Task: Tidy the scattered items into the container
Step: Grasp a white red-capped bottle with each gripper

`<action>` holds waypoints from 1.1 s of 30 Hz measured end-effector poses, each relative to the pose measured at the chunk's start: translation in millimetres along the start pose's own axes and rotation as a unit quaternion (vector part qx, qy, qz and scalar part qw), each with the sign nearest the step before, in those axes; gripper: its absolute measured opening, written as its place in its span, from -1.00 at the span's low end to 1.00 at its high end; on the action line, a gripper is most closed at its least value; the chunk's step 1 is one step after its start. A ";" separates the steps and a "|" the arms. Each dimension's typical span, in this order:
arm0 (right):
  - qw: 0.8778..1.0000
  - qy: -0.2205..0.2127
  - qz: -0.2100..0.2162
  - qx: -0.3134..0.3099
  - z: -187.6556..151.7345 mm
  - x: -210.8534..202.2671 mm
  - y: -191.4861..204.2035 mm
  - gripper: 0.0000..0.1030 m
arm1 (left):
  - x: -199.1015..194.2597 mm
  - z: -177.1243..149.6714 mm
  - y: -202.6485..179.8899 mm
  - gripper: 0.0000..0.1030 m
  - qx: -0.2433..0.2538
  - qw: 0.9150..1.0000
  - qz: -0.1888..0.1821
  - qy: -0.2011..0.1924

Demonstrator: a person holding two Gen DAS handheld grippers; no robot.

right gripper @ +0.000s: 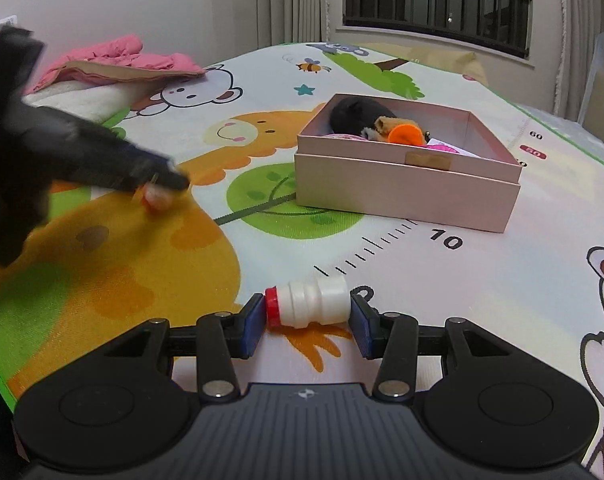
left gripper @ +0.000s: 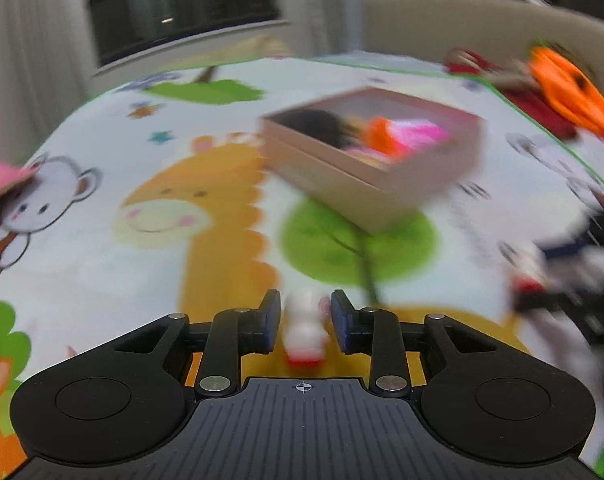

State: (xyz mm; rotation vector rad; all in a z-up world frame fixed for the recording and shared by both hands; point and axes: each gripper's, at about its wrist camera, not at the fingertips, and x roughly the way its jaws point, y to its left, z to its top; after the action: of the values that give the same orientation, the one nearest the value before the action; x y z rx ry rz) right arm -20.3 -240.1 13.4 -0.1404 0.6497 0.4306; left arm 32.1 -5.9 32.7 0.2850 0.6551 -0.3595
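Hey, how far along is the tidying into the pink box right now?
Partly done. The pink box already holds a black toy and an orange piece. In hand: the right gripper is clamped on a small white bottle lying sideways; the left gripper has a similar bottle between its fingers, grip unclear through blur. Both still need dropping in.

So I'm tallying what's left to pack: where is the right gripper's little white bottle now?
In the right wrist view the white bottle lies sideways between the right gripper fingers, on the play mat, short of the pink box.
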 end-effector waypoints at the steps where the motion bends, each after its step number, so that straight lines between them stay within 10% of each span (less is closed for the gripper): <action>1: 1.000 -0.001 -0.001 0.000 -0.9 -0.8 0.8 -0.10 | -3.8 -4.4 -5.5 -0.31 0.011 1.000 -0.001 0.003; 9: 1.000 -0.009 -0.008 -0.011 -7.0 -2.0 11.9 0.30 | -15.3 -28.3 17.8 0.52 0.010 0.995 0.094 0.031; 12: 1.000 -0.011 -0.011 -0.014 -7.9 -1.9 13.5 0.31 | -25.2 -26.8 28.2 0.85 -0.046 0.997 0.056 0.028; 20: 0.999 -0.017 -0.025 -0.029 -8.4 -1.2 18.2 0.31 | 1.2 -5.7 -0.2 0.86 -0.211 0.975 0.071 -0.008; 33: 1.000 -0.019 -0.020 -0.011 1.5 -3.1 0.0 0.31 | 22.1 -6.3 -5.5 0.00 -0.204 0.973 0.108 0.000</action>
State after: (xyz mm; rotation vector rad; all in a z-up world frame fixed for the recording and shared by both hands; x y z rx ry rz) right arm -21.7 -240.8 16.5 -0.1653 0.6045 0.4006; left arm 42.7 -13.7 13.1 -0.0378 0.6756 -0.0117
